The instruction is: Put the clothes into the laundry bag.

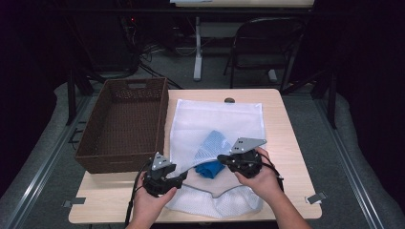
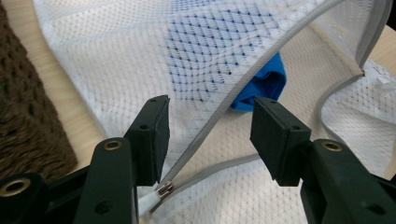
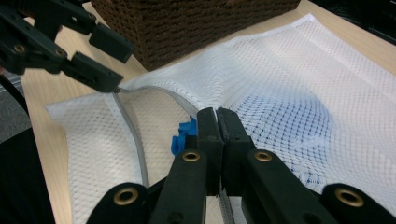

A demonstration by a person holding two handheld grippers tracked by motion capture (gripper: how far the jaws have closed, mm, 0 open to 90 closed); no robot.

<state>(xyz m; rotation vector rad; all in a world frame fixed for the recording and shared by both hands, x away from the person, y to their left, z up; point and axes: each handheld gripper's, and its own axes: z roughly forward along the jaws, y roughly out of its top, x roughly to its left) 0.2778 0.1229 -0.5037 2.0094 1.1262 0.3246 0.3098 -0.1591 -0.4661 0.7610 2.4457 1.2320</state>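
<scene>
though zipped open, white mesh bag [image 1: 217, 119] shows blue cloth [image 1: 210, 169].

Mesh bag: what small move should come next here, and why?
Probably close the left tool on the zipper pull. Its jaws stand open around the grey zipper, the pull lies near its left pad, the right tool pinches the mesh bag edge, and the blue cloth is mostly inside.

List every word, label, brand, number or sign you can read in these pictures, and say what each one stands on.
None can be read.
White mesh laundry bag: no print or tag with lettering that I can make out.
Blue cloth inside it: plain.
Brown woven basket: no label visible.
Left gripper and right gripper: black jaws with brass-ringed holes, no markings.
Background furniture: too dark to tell.
</scene>
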